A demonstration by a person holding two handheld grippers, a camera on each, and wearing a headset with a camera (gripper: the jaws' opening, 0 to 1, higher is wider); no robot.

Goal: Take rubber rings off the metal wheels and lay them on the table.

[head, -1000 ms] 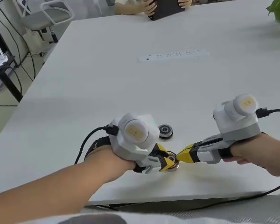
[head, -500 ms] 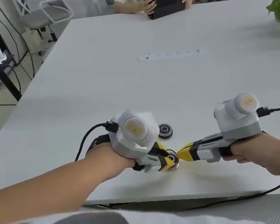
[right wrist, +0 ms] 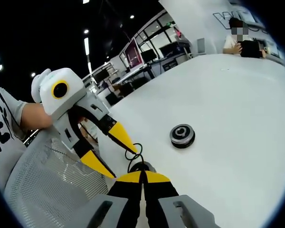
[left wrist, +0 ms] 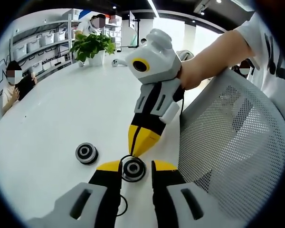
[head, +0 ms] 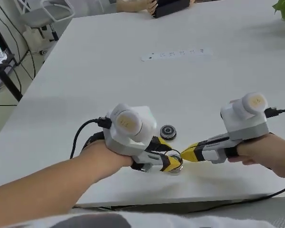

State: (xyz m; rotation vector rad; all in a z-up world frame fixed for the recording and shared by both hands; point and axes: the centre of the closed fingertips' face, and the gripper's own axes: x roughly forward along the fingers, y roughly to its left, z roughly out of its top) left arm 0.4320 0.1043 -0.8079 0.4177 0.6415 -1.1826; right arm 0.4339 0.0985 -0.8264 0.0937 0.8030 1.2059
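Fingers (left wrist: 109, 167) of the left gripper (left wrist: 136, 164) stand open, straddling the near wheel (left wrist: 133, 170) at the front edge of the bench (head: 133, 71), one yellow tip close on either side. Change against the head view a second ago: the left hand has rolled outward, the gripper body has swung up and to the left, and its fingers are spread wider. The wheel sits in about the same spot. The far things on the bench hold their place too, so that's the hand moving, not the camera. The right gripper (right wrist: 142, 175) has barely shifted. Its fingers are pressed together tip to tip right at the wheel's rim. A thin black loop, the rubber ring (right wrist: 133, 153), stands up off the wheel toward the left gripper's upper tip. Probably the right fingers have a pinch of that ring, but the strand is too thin to be sure, or to tell whether it's fully clear of the wheel. Reading: the ring is coming off this wheel and is not yet laid down. The second wheel (left wrist: 87, 153) lies apart, further in on the bench, with a dark band round it and nothing touching it.
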